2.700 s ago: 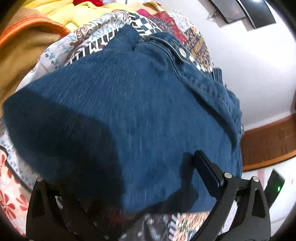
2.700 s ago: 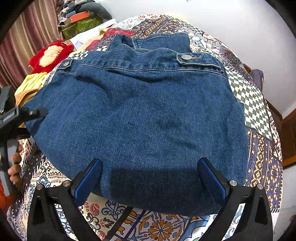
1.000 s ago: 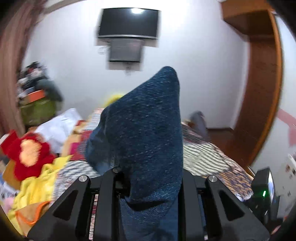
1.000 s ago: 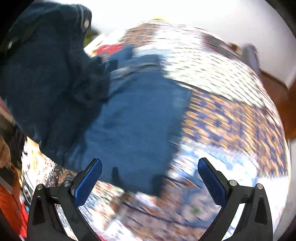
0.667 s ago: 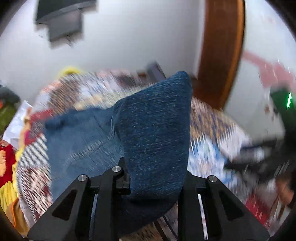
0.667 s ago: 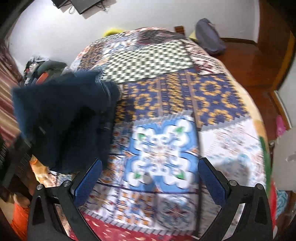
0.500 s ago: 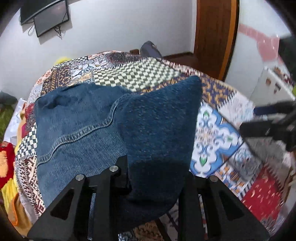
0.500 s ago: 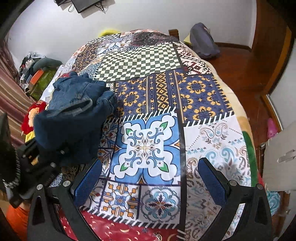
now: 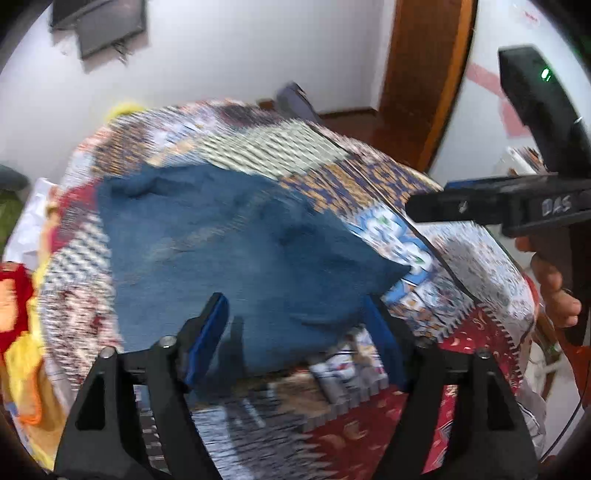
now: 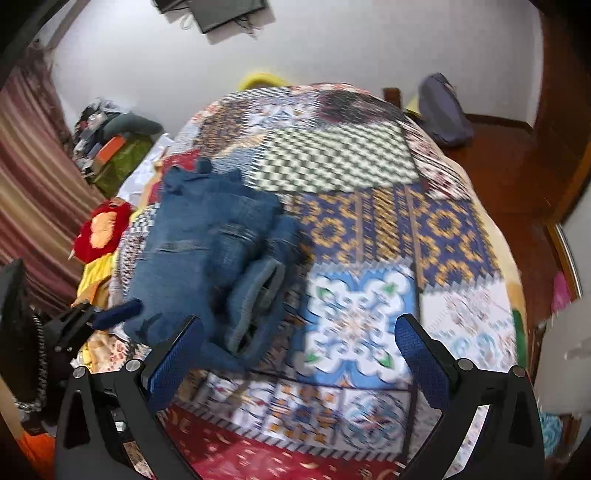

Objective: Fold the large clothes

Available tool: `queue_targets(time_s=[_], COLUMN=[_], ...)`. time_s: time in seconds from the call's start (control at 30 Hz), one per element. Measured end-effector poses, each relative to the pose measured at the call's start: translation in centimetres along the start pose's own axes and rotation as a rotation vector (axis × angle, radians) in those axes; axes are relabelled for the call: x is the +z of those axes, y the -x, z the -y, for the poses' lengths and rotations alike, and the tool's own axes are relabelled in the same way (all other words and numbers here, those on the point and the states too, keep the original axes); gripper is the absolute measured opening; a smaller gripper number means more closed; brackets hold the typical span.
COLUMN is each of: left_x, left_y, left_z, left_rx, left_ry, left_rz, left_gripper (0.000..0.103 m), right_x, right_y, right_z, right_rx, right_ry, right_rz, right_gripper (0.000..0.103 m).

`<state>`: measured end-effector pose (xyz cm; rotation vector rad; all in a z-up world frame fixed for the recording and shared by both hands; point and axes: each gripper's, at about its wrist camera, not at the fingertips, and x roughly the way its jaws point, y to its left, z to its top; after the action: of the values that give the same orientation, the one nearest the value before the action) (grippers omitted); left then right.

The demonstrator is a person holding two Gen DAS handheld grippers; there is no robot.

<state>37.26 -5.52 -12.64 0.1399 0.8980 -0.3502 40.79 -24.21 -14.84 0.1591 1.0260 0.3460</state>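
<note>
A blue denim garment (image 9: 229, 254) lies in a loosely folded heap on the left part of a patchwork bedspread (image 9: 480, 266). It also shows in the right wrist view (image 10: 214, 243), with a cuff end toward me. My left gripper (image 9: 295, 325) is open and empty just above the garment's near edge. It shows at the left edge of the right wrist view (image 10: 110, 314). My right gripper (image 10: 299, 350) is open and empty above the bedspread (image 10: 369, 314), to the right of the garment. It shows at the right in the left wrist view (image 9: 480, 206).
A pile of yellow and red clothes (image 10: 99, 236) lies along the bed's left side. A grey bag (image 10: 443, 110) sits on the wooden floor at the far right. A striped curtain (image 10: 33, 177) hangs on the left. A wall screen (image 10: 221, 11) is ahead.
My left gripper has opened and let go of the denim, which now lies in a heap on the bed. Both grippers have drawn back from the garment.
</note>
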Motion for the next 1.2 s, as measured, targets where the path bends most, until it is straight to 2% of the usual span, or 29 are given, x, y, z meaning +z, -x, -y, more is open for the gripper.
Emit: queue_targets(time_s=[0.1, 0.17, 0.23, 0.33, 0.4, 0.43, 0.5, 0.57, 0.7, 0.77, 0.8, 0.87, 0.93, 1.03, 1.2], left_x=[-0.1, -0.4, -1.0, -2.5, -3.5, -4.2, -5.2, -5.8, -5.7, -5.3, -5.0, -4.1, -3.2, -1.4, 2.8], left_y=[2.1, 2.2, 1.2, -1.3, -2.5, -3.2, -3.4, -3.4, -3.3, -2.8, -2.7, -2.1, -2.0, -2.2, -4.0], left_z=[-3.0, -5.3, -7.6, -10.4, -11.6, -12.3, -13.3, -13.8, -14.0, -13.8, -14.1, -14.3, -14.8, -16.1, -18.6], left_rx=[0.080, 0.132, 0.167, 0.176, 0.227, 0.232, 0.161, 0.144, 0.119, 0.170, 0.199, 0.269, 0.295, 0.295, 0.223], left_ry=[0.049, 0.082, 0.127, 0.205, 0.235, 0.254, 0.311, 0.331, 0.274, 0.221, 0.202, 0.145, 0.126, 0.145, 0.230], left_rz=[0.063, 0.073, 0.032, -0.051, -0.092, -0.108, -0.094, -0.090, -0.111, -0.122, -0.121, -0.096, -0.075, -0.051, -0.001], left_gripper=[0.097, 0.097, 0.097, 0.097, 0.098, 0.098, 0.100, 0.103, 0.103, 0.103, 0.103, 0.103, 0.103, 0.103, 0.103], right_x=[0.9, 1.1, 0.9, 0.5, 0.1, -0.1, -0.3, -0.5, -0.6, -0.4, -0.1, 0.9, 2.3, 4.9, 9.2], right_y=[-1.2, -2.8, -5.0, -8.1, -10.0, -10.6, -11.0, -10.8, -9.9, -9.0, -8.4, -7.1, -5.9, -5.3, -7.4], right_z=[-2.5, -4.1, -5.2, -5.6, -4.9, -4.0, -2.0, -0.1, 1.9, 1.5, 1.0, 0.1, -0.8, -1.7, -3.5], right_rx=[0.031, 0.045, 0.036, 0.015, -0.042, -0.033, -0.015, 0.033, 0.050, 0.012, -0.035, -0.117, -0.164, -0.139, -0.027], right_ry=[0.050, 0.084, 0.106, 0.134, 0.134, 0.114, 0.065, 0.017, 0.007, 0.043, 0.077, 0.148, 0.193, 0.199, 0.161], right_rz=[-0.005, -0.027, -0.074, -0.140, -0.182, -0.194, -0.221, -0.235, -0.259, -0.245, -0.225, -0.167, -0.103, -0.060, -0.065], right_gripper=[0.103, 0.103, 0.103, 0.103, 0.103, 0.103, 0.103, 0.103, 0.103, 0.103, 0.103, 0.103, 0.103, 0.103, 0.103])
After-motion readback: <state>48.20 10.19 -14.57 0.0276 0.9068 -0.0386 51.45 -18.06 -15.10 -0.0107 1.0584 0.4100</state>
